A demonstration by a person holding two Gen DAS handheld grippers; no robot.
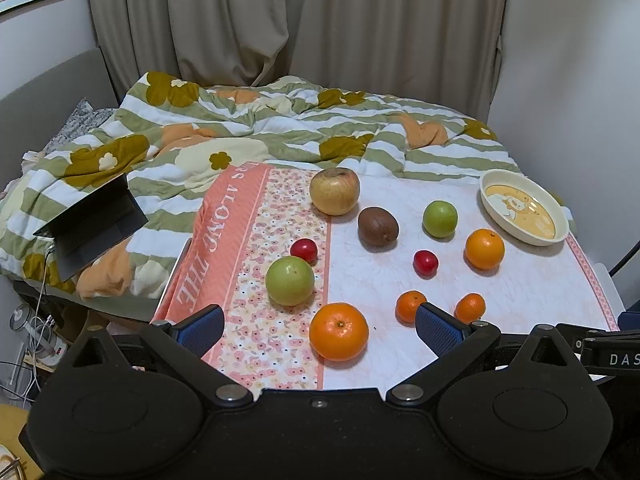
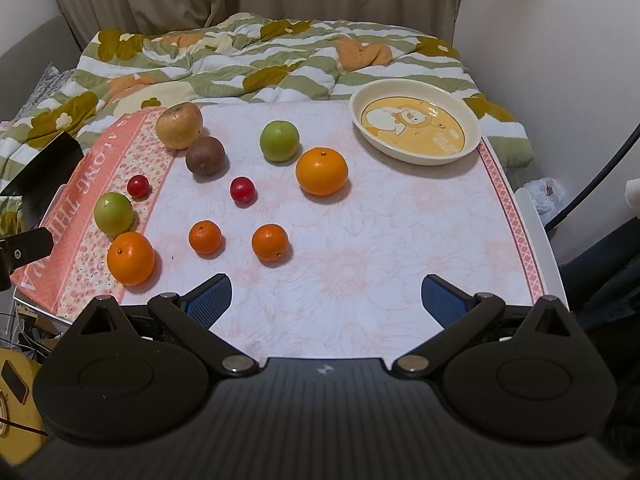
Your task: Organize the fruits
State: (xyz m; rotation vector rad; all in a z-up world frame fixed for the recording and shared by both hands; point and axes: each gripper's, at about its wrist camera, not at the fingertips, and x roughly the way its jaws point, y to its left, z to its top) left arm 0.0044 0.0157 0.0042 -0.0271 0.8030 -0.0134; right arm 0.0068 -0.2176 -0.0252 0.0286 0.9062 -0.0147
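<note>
Nine fruits lie loose on the cloth-covered bench (image 2: 360, 240), none touching the plate. In my right view, the yellowish apple (image 2: 179, 125) sits upper left with its stem end tilted up and left, and the brown kiwi (image 2: 205, 156) just below it lies with its long axis running toward the lower left. A green apple (image 2: 279, 141) and a large orange (image 2: 322, 171) sit centre, the orange's navel facing up. Two red cherry-like fruits (image 2: 242, 189) (image 2: 138, 186) lie mid-left; two small mandarins (image 2: 205, 237) (image 2: 270, 243) sit lower centre. At far left, a second green apple (image 2: 114, 213) is just beside another orange (image 2: 130, 258). The cream plate (image 2: 416, 156) sits upper right, empty. My right tongs (image 2: 326, 300) hang wide open over bare cloth, holding nothing. My left tongs (image 1: 318, 326) are equally wide, straddling the near orange (image 1: 338, 331) without gripping it.
</note>
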